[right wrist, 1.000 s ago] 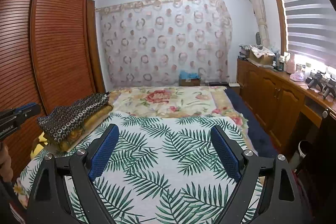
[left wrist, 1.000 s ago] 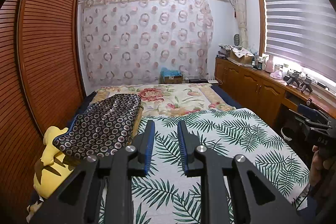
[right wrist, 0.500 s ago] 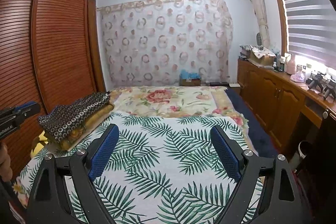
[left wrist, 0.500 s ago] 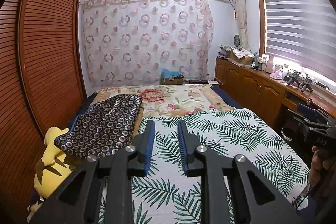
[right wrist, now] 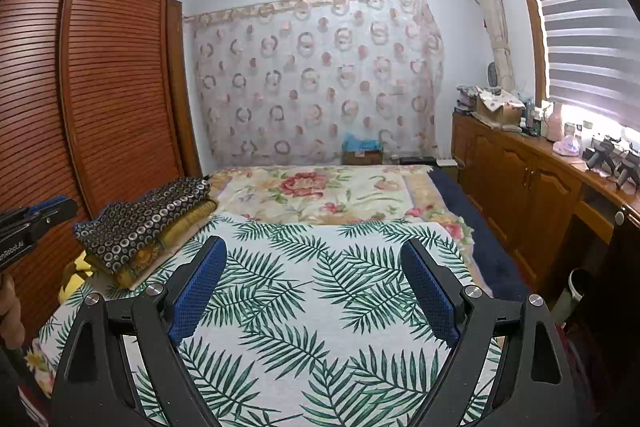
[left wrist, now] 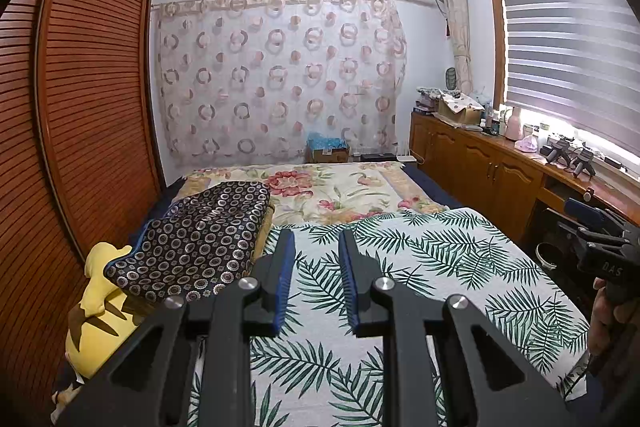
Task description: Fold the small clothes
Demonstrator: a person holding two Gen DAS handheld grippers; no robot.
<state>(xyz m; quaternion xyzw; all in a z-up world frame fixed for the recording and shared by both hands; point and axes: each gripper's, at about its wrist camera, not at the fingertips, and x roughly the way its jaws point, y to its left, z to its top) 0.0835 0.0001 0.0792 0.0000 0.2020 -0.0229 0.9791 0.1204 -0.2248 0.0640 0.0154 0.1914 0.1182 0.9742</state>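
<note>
While both tools hover empty over the palm-print sheet (right wrist: 320, 307), left gripper (left wrist: 316, 247) narrow, right gripper (right wrist: 314, 251) wide, the dark ring-patterned garment (left wrist: 200, 239) sits stacked at the bed's left edge. Risk: a narrow-jawed grab could drag the whole stack.

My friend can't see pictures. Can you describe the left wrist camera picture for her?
A black left gripper with blue pads, open a little and holding nothing, hovers over a bed with a palm-leaf sheet. A folded dark circle-patterned cloth sits on the bed's left side, with a yellow plush toy beside it.
</note>
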